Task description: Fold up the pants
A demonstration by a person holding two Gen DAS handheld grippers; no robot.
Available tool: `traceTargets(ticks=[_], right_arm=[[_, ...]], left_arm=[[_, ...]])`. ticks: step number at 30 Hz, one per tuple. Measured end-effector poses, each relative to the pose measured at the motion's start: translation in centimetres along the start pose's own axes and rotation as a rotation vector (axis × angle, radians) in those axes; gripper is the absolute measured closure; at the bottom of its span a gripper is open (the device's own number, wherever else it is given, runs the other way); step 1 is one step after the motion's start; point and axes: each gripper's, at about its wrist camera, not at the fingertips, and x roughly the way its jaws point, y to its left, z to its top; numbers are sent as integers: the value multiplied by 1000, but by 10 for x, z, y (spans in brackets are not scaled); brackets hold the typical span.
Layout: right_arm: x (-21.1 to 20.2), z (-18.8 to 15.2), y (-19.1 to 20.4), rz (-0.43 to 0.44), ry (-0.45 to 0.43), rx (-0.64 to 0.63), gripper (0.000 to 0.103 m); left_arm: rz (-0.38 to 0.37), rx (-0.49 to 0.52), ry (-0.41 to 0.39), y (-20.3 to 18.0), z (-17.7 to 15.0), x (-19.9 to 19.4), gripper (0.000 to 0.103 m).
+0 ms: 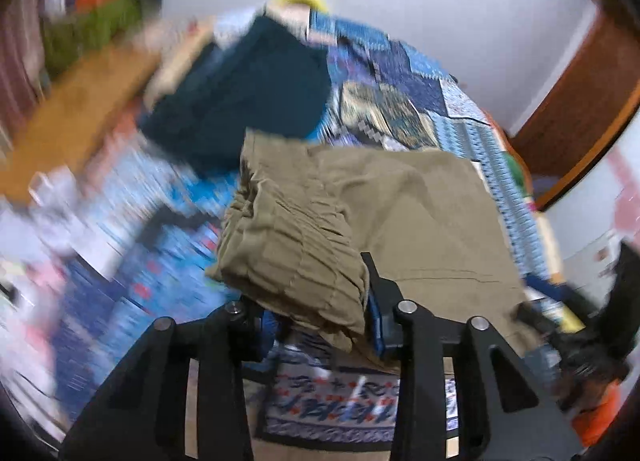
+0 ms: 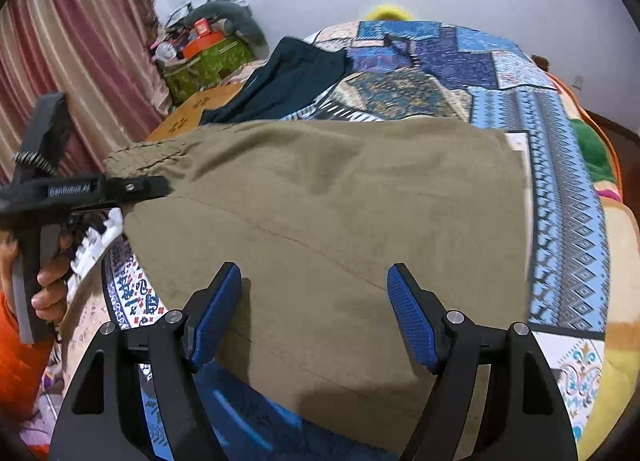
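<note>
- Khaki fabric sits bunched between my left tongs [image 1: 320,325] in the left wrist view: the gathered waistband end of the pants [image 1: 360,213] is pinched there, with blue pad edges showing on either side of the wad.
- In the right wrist view the same left tongs [image 2: 160,185] reach in from the left edge of the frame, their black tip lying on the waistband corner, and a hand [image 2: 48,281] grips the handle at lower left.
- My right tongs [image 2: 316,321] are released, both blue pads standing well apart above the near hem of the pants [image 2: 340,221] with no cloth pressed between them.
- The pants lie spread across the middle of the right wrist frame, waistband at centre left and the body running to the right, resting on the patchwork bedspread [image 2: 500,73].
- A dark teal garment [image 2: 288,81] lies beyond the pants, toward the upper centre of the frame, also on the bedspread.
- Farther out at upper left, a green patterned box [image 2: 204,69] with clutter on top stands beside a striped pink curtain [image 2: 72,45].
- A yellow object [image 2: 388,13] peeks over the far edge of the bed against the white wall.
- The left wrist picture is heavily motion-blurred on its left half, so I cannot make out details there.
</note>
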Motion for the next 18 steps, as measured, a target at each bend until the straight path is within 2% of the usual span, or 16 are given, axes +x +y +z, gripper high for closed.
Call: traceTargets(ticks=[6, 9, 15, 18], right_arm=[[-19, -12, -20, -71, 0, 20, 31], [-22, -24, -27, -88, 28, 24, 31], [-22, -38, -36, -65, 37, 73, 31], [-21, -38, -34, -67, 38, 62, 31]], left_arm=[[274, 234, -173, -21, 6, -41, 68], [354, 288, -235, -30, 11, -52, 68], [338, 349, -290, -61, 21, -60, 69], [262, 378, -304, -84, 26, -64, 70]])
